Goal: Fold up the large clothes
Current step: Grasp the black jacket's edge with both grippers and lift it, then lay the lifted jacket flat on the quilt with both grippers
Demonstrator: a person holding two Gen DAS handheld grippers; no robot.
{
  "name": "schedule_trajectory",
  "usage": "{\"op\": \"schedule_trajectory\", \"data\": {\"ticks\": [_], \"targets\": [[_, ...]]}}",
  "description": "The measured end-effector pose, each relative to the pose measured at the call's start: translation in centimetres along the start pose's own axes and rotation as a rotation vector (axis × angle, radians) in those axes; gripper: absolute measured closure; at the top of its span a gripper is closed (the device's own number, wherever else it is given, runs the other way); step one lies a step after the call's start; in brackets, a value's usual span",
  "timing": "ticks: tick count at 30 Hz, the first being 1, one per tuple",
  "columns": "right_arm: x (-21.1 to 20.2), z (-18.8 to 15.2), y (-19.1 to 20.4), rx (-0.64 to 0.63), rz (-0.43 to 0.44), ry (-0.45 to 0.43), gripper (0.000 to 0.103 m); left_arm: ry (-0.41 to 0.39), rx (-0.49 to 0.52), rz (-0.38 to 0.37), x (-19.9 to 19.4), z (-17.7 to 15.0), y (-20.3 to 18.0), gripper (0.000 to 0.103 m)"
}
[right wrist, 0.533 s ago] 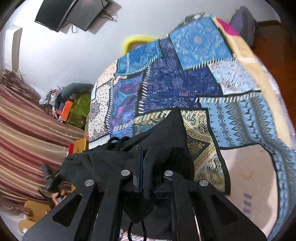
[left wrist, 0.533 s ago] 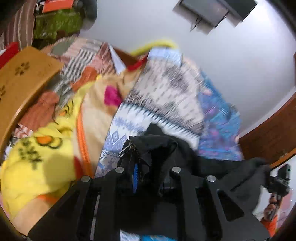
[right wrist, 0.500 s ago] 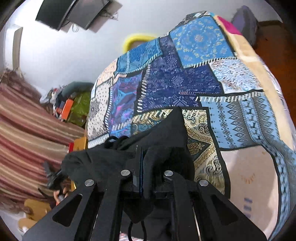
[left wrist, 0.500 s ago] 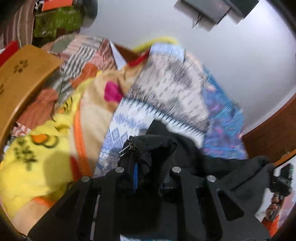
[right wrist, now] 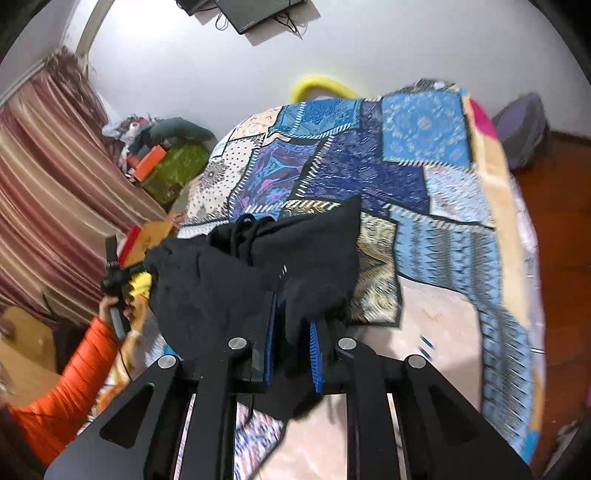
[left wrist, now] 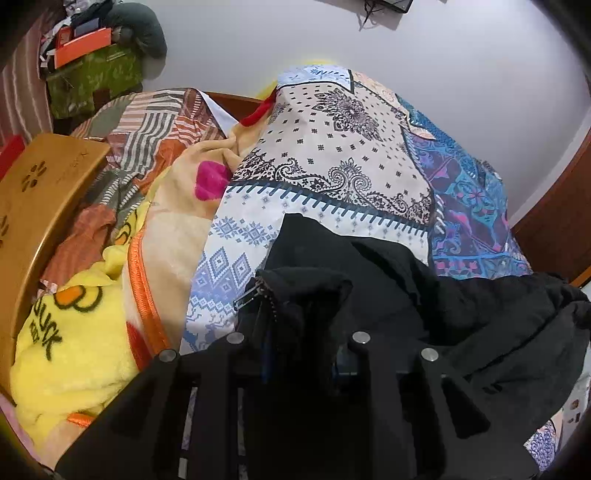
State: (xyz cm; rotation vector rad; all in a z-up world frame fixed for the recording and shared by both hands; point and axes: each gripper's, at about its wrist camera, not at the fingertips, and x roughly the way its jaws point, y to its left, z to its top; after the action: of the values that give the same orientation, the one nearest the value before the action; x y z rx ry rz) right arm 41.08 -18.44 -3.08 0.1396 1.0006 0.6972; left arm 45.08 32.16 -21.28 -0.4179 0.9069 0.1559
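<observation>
The right gripper (right wrist: 291,354) has its jaws easing apart, soft black garment (right wrist: 236,280) bunched between the blue pads. The left gripper (left wrist: 299,354) is likewise parting narrowly around a zippered fold. The garment sags across the patchwork bedspread (right wrist: 424,177) near the bed's near edge.

A bed (right wrist: 461,236) under a blue patchwork cover (right wrist: 369,162) fills the middle of the room, running toward a plain white wall (right wrist: 192,66) at the far end. A dark flat screen (right wrist: 258,14) hangs high on that wall. Striped reddish curtains (right wrist: 48,177) hang on the left. Beside them a green box (right wrist: 173,166) carries clutter. On the right lies reddish wooden floor (right wrist: 554,206). A wooden board (left wrist: 40,206) borders the bed's left side, next to a yellow fleece blanket (left wrist: 74,343).
</observation>
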Motion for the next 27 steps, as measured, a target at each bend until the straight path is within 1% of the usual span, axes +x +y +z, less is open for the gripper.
{"op": "schedule_trajectory", "data": {"ticks": [1,2,3,5,7,10,13,15,17,18,20,21,23,24,26,27], "targets": [[-0.5,-0.2,0.1,-0.007,-0.052,-0.004,0.074,0.004,-0.007,0.010,0.1,0.0,0.0,0.079],[-1.1,-0.3,0.1,-0.012,-0.117,-0.019,0.062,0.006,-0.017,0.013,0.1,0.0,0.1,0.079],[-2.2,-0.6,0.2,-0.018,-0.174,-0.047,0.056,0.006,-0.029,0.013,0.0,-0.1,0.2,0.079],[-3.5,-0.7,0.5,-0.018,-0.199,-0.078,0.056,0.001,-0.056,0.017,-0.5,-0.2,0.4,0.079],[-4.1,-1.0,1.5,-0.022,-0.214,-0.090,0.056,0.000,-0.065,0.037,-1.2,-0.5,0.3,0.079],[-3.0,-1.3,4.5,-0.100,-0.258,-0.086,0.056,0.002,-0.051,0.062,-2.6,-0.7,0.2,0.078],[-1.0,-1.7,8.4,-0.191,-0.238,-0.088,0.056,-0.005,-0.066,0.042,-4.5,-0.6,0.7,0.071],[1.1,-1.6,10.9,-0.230,-0.188,-0.090,0.056,-0.003,-0.083,0.013,-5.7,-0.5,1.2,0.067],[3.3,-1.4,12.8,-0.250,-0.148,-0.075,0.055,0.005,-0.094,-0.003,-6.4,-0.5,1.6,0.066],[4.9,-1.3,13.7,-0.260,-0.145,-0.059,0.055,0.011,-0.096,-0.010,-6.8,-0.6,1.7,0.065],[8.2,-0.9,14.6,-0.271,-0.172,-0.014,0.055,0.010,-0.082,-0.027,-7.8,-0.8,1.8,0.065],[9.4,-0.8,14.7,-0.269,-0.182,0.006,0.055,0.006,-0.068,-0.033,-8.2,-0.9,1.8,0.064],[12.8,-0.4,13.8,-0.218,-0.209,0.082,0.055,-0.002,-0.035,-0.045,-9.3,-1.2,1.7,0.064],[13.3,-0.3,13.1,-0.190,-0.208,0.095,0.055,0.000,-0.017,-0.057,-9.9,-1.3,1.7,0.062],[14.5,0.4,11.1,-0.081,-0.165,0.106,0.055,0.003,0.000,-0.070,-10.5,-1.4,1.6,0.061],[14.6,0.6,10.5,-0.048,-0.147,0.102,0.055,0.004,0.007,-0.078,-10.9,-1.4,1.6,0.060]]}}
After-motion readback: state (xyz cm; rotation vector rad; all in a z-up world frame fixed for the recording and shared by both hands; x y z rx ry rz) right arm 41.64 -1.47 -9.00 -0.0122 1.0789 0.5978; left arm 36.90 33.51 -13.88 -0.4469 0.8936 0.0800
